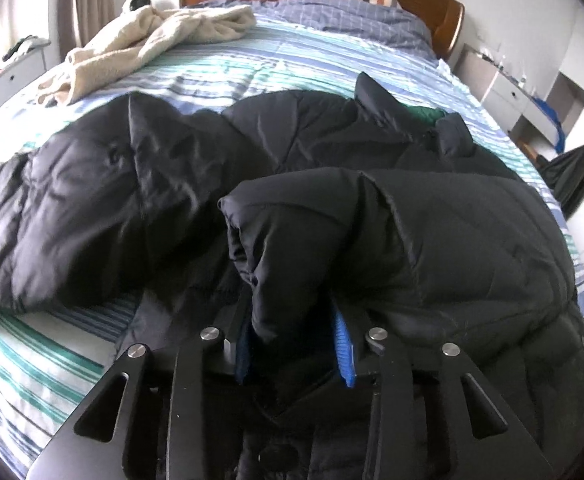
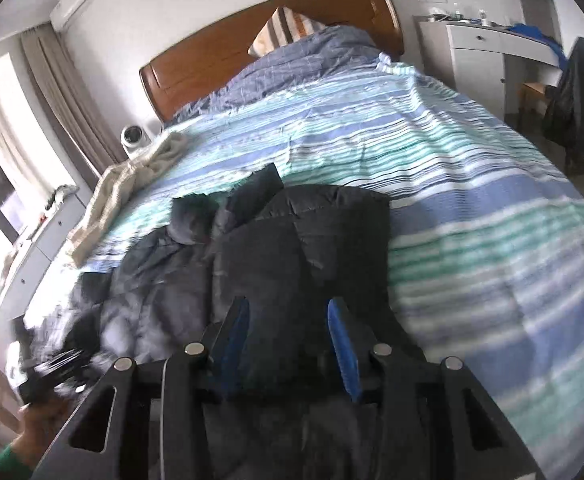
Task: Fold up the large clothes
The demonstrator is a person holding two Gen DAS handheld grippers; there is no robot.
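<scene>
Black padded jacket (image 1: 332, 216) lies spread across the striped bedspread (image 1: 219, 68), filling the centre of the left wrist view, its collar toward 1 o'clock and one sleeve doubled back over the body. Left gripper (image 1: 296, 332) enters at 6 o'clock; a thick fold of the jacket sits between its blue pads (image 1: 344, 344), which press on the fabric from both sides, so this claw is clenched on the garment. In the right wrist view the jacket (image 2: 292, 248) runs from centre to 6 o'clock. Right gripper (image 2: 287, 336) rests over it with jaws parted; whether its pads grip the cloth cannot be told. Cream towel (image 1: 151, 40) lies at 11 o'clock, wooden headboard (image 2: 211, 60) at 12 o'clock.
</scene>
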